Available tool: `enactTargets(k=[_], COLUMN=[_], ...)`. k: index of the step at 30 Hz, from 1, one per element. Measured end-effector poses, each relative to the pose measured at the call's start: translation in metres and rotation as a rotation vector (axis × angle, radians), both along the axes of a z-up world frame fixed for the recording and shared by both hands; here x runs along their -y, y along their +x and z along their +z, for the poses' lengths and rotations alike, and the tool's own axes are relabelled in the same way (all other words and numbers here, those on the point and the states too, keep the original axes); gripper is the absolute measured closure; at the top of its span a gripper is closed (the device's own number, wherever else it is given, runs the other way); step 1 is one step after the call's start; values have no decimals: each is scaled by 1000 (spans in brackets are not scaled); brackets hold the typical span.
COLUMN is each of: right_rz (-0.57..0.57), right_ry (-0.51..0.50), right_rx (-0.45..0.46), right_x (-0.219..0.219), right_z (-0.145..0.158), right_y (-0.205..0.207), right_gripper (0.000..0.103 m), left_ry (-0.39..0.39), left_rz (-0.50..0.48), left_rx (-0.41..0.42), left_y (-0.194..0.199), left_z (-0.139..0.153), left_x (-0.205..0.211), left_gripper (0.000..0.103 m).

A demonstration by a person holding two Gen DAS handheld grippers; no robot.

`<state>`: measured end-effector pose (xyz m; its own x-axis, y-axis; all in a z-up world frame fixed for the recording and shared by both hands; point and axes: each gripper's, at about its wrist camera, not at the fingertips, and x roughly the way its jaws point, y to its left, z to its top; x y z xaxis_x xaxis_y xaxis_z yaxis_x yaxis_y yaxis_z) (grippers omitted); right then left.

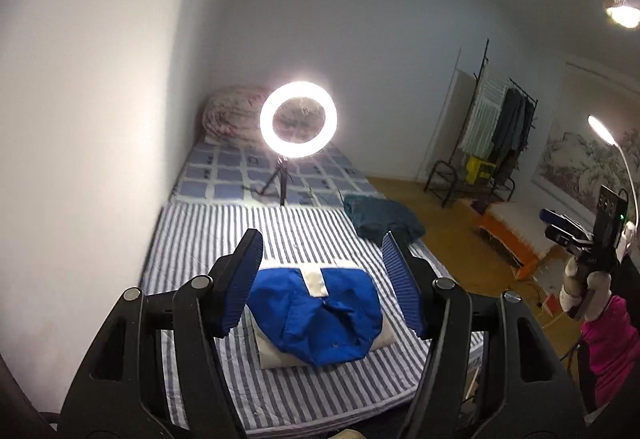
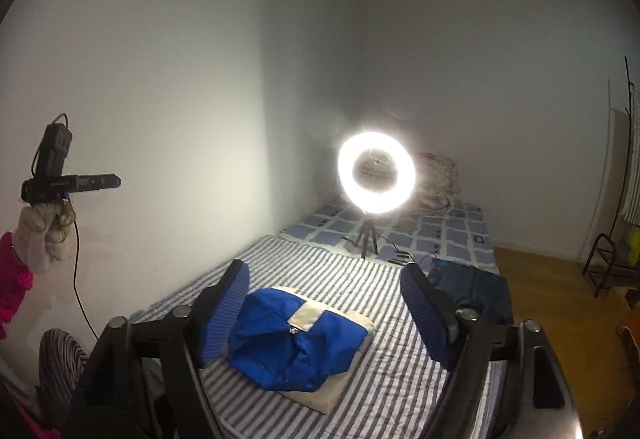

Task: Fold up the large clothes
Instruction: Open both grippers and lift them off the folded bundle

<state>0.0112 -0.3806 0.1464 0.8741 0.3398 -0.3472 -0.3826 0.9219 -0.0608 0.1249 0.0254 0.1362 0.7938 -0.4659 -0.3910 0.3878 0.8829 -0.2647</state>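
A folded blue and cream garment (image 1: 316, 319) lies in a bundle on the striped sheet of the bed (image 1: 200, 239). My left gripper (image 1: 322, 239) hangs in the air above it, jaws apart, with nothing between the blue pads. The right wrist view shows the same garment (image 2: 296, 343) below my right gripper (image 2: 325, 269), which also stands open and empty over the bed (image 2: 400, 359). Each view shows the other gripper raised at its edge in a gloved hand: the right gripper (image 1: 576, 235) and the left gripper (image 2: 80, 183).
A lit ring light (image 1: 298, 119) on a small tripod stands on the bed behind the garment. A dark teal heap of clothes (image 1: 380, 219) lies at the bed's right edge. A rolled quilt (image 1: 228, 111), a clothes rack (image 1: 500, 127) and an orange bench (image 1: 508, 235) stand further off.
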Motion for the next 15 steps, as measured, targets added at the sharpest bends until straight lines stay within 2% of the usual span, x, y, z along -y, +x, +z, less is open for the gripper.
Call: enactTargets(k=[3, 5, 7, 11, 15], right_rz=[-5, -23, -52, -89, -84], right_ry=[63, 110, 191, 271, 397], right_rx=[-80, -145, -245, -400, -574], right_x=[6, 11, 18, 24, 26], right_z=[-26, -54, -96, -170, -241], right_y=[16, 30, 55, 92, 130], right_gripper=[21, 21, 21, 24, 25], left_ry=[-28, -88, -150, -258, -291], left_rz=[-3, 14, 37, 62, 82], left_rx=[-82, -177, -284, -444, -567], left_y=[26, 56, 90, 143, 185], left_z=[-39, -78, -123, -195, -253], left_x=[3, -1, -5, -12, -10], left_gripper=[39, 39, 39, 39, 39])
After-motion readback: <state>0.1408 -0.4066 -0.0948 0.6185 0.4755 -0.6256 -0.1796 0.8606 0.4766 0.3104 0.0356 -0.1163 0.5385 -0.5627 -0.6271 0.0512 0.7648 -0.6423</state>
